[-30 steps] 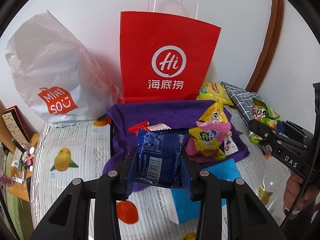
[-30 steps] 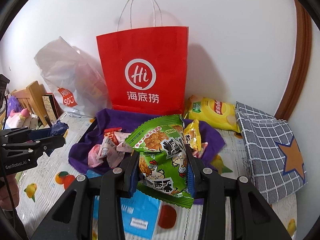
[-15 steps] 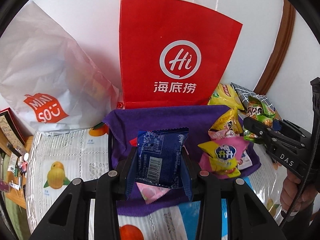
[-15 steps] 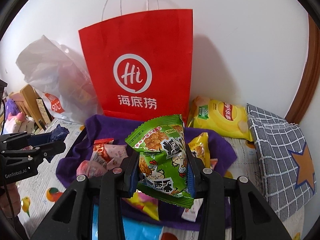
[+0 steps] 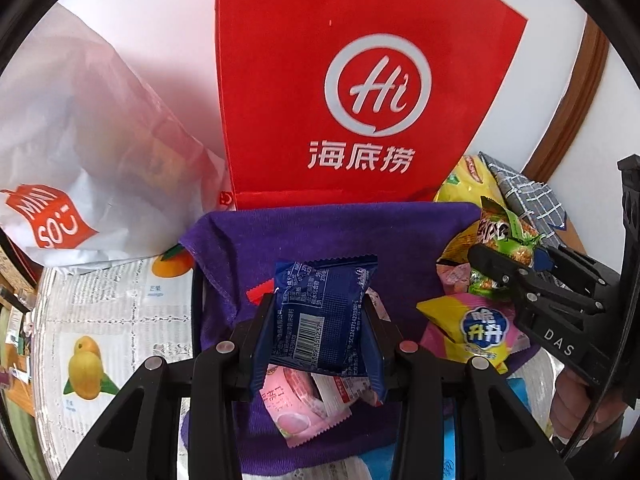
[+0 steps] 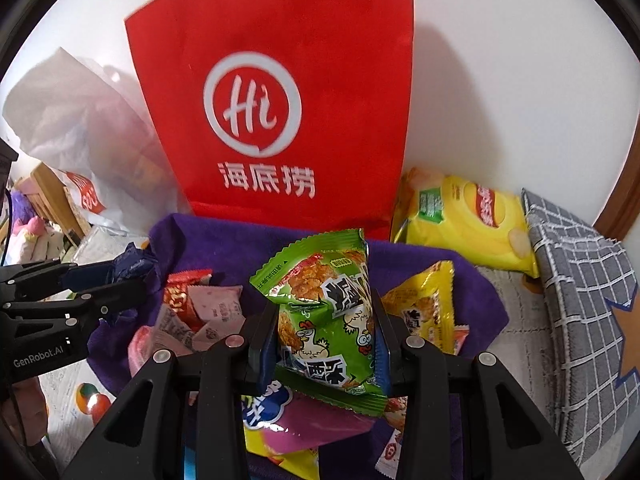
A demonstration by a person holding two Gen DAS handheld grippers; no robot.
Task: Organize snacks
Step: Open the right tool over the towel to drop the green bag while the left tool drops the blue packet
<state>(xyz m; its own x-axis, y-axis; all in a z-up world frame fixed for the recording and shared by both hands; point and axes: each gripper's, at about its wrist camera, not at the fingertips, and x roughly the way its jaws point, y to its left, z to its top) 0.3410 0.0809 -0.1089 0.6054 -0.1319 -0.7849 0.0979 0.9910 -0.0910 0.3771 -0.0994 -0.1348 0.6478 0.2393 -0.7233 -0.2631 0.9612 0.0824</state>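
Observation:
My left gripper (image 5: 318,320) is shut on a dark blue snack packet (image 5: 324,316) held above the purple cloth (image 5: 320,236). My right gripper (image 6: 326,328) is shut on a green snack packet with a chicken print (image 6: 328,320), also above the cloth (image 6: 224,240). A red paper bag with a white "Hi" logo (image 5: 360,92) stands upright just behind the cloth, against the wall; it also shows in the right wrist view (image 6: 280,112). Pink, red and yellow snack packets (image 5: 476,328) lie loose on the cloth. The bag's opening is out of view.
A white Miniso plastic bag (image 5: 80,152) lies left of the red bag. A yellow chip bag (image 6: 464,220) and a grey checked pouch (image 6: 580,300) lie at the right by the wall. The table has a fruit-print cover (image 5: 112,320).
Both grippers have moved forward toward the red bag with their packets still held; the bag now fills much more of both views.

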